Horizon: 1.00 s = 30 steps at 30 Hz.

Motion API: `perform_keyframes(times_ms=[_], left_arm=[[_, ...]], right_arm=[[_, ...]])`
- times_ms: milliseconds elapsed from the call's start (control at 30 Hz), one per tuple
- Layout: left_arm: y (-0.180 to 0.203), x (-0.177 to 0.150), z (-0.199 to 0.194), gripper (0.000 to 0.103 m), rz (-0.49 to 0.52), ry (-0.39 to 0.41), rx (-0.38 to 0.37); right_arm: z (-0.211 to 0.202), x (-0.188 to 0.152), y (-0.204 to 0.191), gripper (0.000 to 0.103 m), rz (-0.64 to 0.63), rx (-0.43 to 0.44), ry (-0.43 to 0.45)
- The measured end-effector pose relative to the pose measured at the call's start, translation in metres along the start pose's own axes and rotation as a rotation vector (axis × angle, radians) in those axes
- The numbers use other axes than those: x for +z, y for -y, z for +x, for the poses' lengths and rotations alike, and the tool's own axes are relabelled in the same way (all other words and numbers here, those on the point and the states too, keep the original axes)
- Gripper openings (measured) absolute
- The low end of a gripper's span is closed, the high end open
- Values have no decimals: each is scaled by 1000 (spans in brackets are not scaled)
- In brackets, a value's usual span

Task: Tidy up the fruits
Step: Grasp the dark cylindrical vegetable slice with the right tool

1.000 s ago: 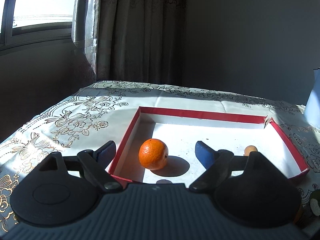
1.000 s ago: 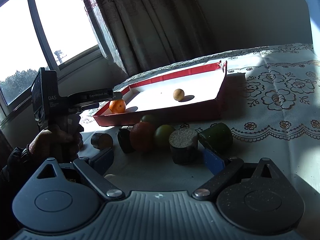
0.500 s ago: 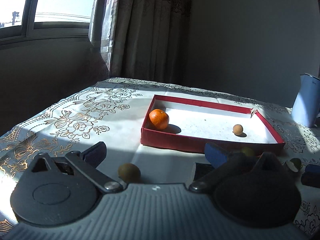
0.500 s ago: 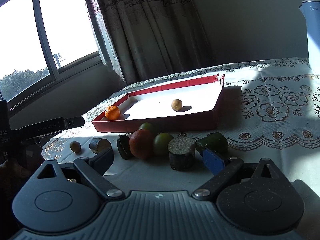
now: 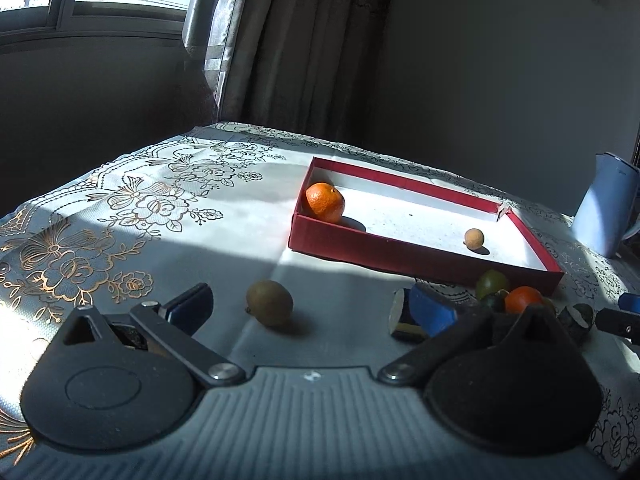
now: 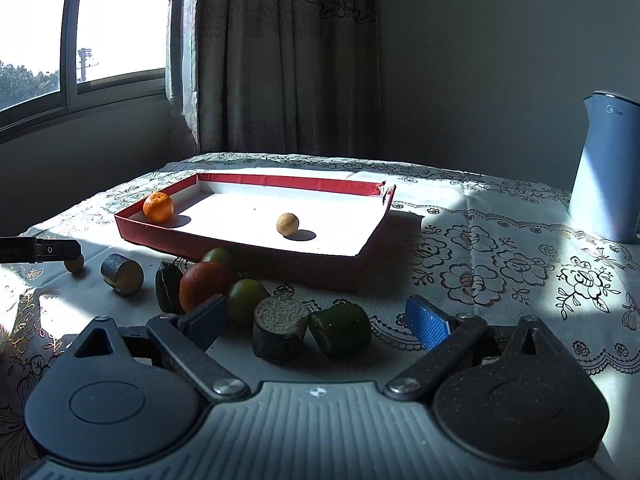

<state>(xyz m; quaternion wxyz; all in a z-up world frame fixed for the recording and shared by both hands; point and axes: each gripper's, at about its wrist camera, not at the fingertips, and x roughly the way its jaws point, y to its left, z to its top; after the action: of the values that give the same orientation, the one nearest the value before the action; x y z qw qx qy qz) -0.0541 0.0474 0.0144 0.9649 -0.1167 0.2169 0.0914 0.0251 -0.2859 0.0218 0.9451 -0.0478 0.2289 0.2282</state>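
A red tray (image 5: 420, 258) (image 6: 240, 246) with a white floor holds an orange (image 5: 325, 202) (image 6: 158, 207) in its near left corner and a small tan fruit (image 5: 474, 237) (image 6: 287, 224). My left gripper (image 5: 310, 308) is open and empty, with a kiwi (image 5: 269, 302) on the cloth between its fingers. My right gripper (image 6: 316, 318) is open and empty above two cut dark pieces (image 6: 280, 332) (image 6: 341, 329). A red-orange fruit (image 6: 202, 284), green fruits (image 6: 246, 298) and a cut cylinder (image 6: 122, 273) lie in front of the tray.
A blue-grey kettle (image 6: 606, 168) (image 5: 606, 208) stands at the table's right. The table has a lace floral cloth (image 6: 500, 264). Window and curtains (image 6: 280, 56) stand behind. The other gripper's tip (image 6: 44, 250) shows at the left edge of the right wrist view.
My left gripper has pulled back from the tray, leaving the orange inside, and now hovers low around the kiwi. My right gripper has moved nearer the cut pieces.
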Motion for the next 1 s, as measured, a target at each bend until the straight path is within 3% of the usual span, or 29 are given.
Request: perform_keyframes(times_ms=[167,233,300,500,700,800,1000], left_arm=[[4,0,5,103,24,-22,2],[5,0,5,103,29,-24,2],[4,0,6,103,25,-24,4],[3,1,7,103,18,-31,5],[7,1,11,103,42,-56,15],[9,0,15,103,57,-72,22],[13,-1,18,103,80,-93,32]], right_arm=[[-7,-8,-13,81,-8,87,-38],[-6,-11,-23,69,-15,123,-59],[0,-12,-33,66,-20,144,-89],[25,-7,-32,66,25,89,-134],[36,-5,-30,52,41,66,-154],[39,-4,-28,40,51,48,-160],[40,-4,-26,35,62,48,-152]])
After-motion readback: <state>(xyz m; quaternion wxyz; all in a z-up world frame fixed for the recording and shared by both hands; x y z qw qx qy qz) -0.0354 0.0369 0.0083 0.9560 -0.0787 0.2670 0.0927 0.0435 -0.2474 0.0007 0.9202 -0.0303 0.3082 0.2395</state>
